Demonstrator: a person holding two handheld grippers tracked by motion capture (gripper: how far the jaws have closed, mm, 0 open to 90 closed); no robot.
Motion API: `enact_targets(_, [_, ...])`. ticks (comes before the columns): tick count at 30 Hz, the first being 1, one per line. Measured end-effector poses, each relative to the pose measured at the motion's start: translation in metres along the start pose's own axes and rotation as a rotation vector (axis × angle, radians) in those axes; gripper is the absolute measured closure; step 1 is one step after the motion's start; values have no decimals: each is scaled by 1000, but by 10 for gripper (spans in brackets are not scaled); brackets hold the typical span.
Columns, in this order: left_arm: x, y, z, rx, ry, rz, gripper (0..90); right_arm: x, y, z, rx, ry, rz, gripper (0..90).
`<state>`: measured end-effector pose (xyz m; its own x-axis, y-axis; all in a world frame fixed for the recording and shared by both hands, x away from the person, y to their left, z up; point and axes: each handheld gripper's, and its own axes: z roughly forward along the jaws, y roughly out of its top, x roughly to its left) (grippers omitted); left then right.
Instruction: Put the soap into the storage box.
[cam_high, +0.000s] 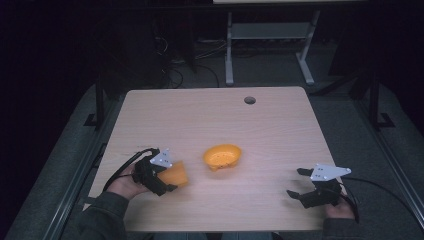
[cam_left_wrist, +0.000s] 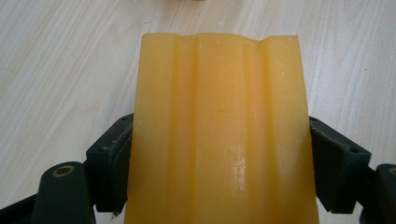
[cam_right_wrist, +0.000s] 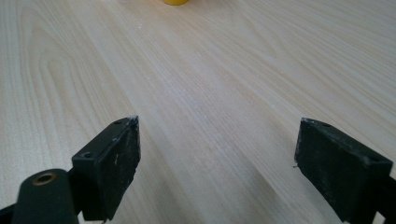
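Note:
An orange bowl (cam_high: 222, 156) stands upright near the middle of the wooden table (cam_high: 210, 115). To its left, my left gripper (cam_high: 172, 179) is shut on an orange ribbed plastic piece (cam_high: 176, 173), held just over the table. In the left gripper view the ribbed piece (cam_left_wrist: 219, 121) sits between both pads and reaches past them. My right gripper (cam_high: 295, 182) rests low at the table's front right, open, with nothing between its jaws. Its own view shows bare wood between the fingers (cam_right_wrist: 116, 158) and the bowl's yellow-orange edge (cam_right_wrist: 175, 1) at the top.
A round cable hole (cam_high: 249, 100) sits near the table's far edge. Behind the table stand a white desk frame (cam_high: 229, 50) and cables on a dark floor. Black cables trail from both grippers.

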<state>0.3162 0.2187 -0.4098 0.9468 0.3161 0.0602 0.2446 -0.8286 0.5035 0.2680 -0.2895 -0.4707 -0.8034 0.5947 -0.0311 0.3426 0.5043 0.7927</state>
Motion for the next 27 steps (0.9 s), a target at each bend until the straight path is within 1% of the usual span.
enact_targets(3, [3,5,-2,-1,1,11,206,0,0,0,1,1,1,137])
enact_targets(4, [3,6,-3,-8,2,7,206,0,0,0,1,0,5,137])
enact_targets(5, [4,8,-4,-3,2,12,207,0,0,0,-1,0,4,137])
enact_targets(7, [6,12,-7,-6,11,18,207,0,1,0,-2,0,4,137])
enact_targets(10, [8,19,-10,-8,11,28,207,0,1,0,-5,1,3,137])
enact_targets(11, [9,22,-11,-1,13,34,207,0,1,0,-5,1,3,137])
enact_targets(14, [11,29,-12,0,13,50,207,1,1,0,-9,4,3,137])
enact_targets(17, [13,36,-12,-12,7,60,207,1,1,0,-11,5,4,137])
enact_targets(20, [15,44,-12,-6,10,75,207,0,1,0,-11,5,3,137])
enact_targets(23, [18,49,-14,-15,11,82,207,0,1,-1,-14,5,5,137])
enact_targets(24, [18,51,-14,-16,6,79,207,0,1,-1,-14,6,5,137])
enact_targets(27, [20,56,-15,-15,11,90,207,0,1,0,-15,7,4,137])
